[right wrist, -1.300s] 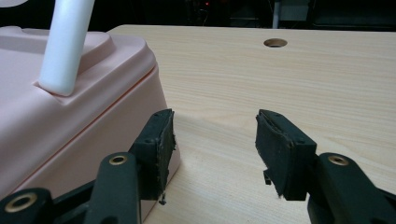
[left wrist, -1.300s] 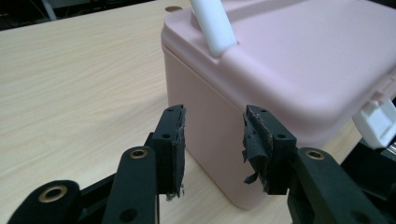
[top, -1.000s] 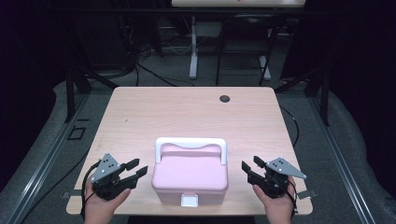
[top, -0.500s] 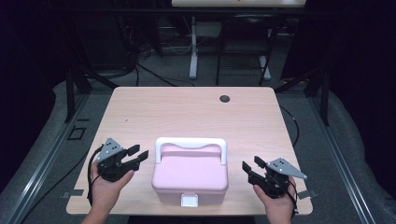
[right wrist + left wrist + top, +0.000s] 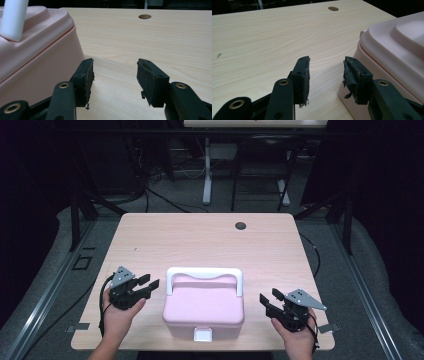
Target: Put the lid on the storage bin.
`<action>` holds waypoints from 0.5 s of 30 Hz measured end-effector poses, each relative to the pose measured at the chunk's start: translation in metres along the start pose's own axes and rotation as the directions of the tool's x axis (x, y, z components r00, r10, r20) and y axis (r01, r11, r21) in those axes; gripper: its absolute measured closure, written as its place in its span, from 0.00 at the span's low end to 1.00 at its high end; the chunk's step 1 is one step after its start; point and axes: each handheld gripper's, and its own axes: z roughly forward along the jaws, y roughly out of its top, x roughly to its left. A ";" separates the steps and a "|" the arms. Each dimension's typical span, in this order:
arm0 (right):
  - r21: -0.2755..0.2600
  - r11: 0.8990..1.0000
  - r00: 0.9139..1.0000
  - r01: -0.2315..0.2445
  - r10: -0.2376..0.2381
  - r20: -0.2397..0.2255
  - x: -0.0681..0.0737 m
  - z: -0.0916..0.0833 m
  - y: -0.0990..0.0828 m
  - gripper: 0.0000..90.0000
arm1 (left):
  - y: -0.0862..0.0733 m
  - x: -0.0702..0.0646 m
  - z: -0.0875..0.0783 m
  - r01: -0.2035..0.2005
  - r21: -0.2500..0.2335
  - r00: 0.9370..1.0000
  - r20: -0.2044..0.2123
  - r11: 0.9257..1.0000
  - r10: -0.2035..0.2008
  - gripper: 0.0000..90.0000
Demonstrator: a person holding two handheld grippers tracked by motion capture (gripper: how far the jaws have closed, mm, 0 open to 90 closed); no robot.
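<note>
A pink lidded box with a white carry handle and a white front latch sits near the front edge of the wooden table. My left gripper is open just left of the box, its jaws pointing toward the box's side, with nothing between them. In the left gripper view the gripper has the box's left wall close beside its right-hand jaw. My right gripper is open to the right of the box. Its own view shows the gripper empty, the box to its left.
A round cable hole lies in the table near the far edge. Beyond the table are dark floor, cables and a desk leg. Bare tabletop stretches behind the box.
My left gripper has moved forward and rightward, closing in on the box's left side. The right gripper and the box have stayed put.
</note>
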 end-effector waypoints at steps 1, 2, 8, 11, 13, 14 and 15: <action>0.001 1.000 1.000 0.006 -0.006 0.002 -0.001 0.000 0.000 0.52 | -0.002 0.000 0.000 0.005 -0.008 1.000 0.007 1.000 -0.004 0.62; 0.002 1.000 1.000 0.006 -0.006 0.004 -0.001 0.001 -0.001 0.52 | -0.003 0.000 -0.001 0.003 -0.001 1.000 0.008 1.000 -0.003 0.62; 0.018 1.000 1.000 0.008 -0.008 0.006 -0.002 0.004 -0.004 0.52 | -0.012 0.004 -0.001 0.001 0.006 1.000 0.000 1.000 -0.001 0.62; 0.029 0.999 1.000 0.017 -0.017 0.012 -0.003 0.007 -0.006 0.52 | -0.018 0.007 0.001 0.008 0.015 1.000 0.003 1.000 -0.008 0.61; 0.031 0.999 1.000 0.020 -0.021 0.021 -0.004 0.008 -0.007 0.51 | -0.020 0.009 0.002 0.007 0.034 1.000 0.000 0.999 -0.007 0.61; 0.031 0.999 0.999 0.025 -0.026 0.024 -0.004 0.008 -0.008 0.50 | -0.021 0.009 0.003 0.016 0.028 1.000 -0.003 0.999 -0.015 0.61; 0.033 0.999 0.999 0.030 -0.031 0.032 -0.005 0.009 -0.008 0.50 | -0.022 0.010 0.003 0.019 0.032 1.000 -0.003 0.999 -0.019 0.61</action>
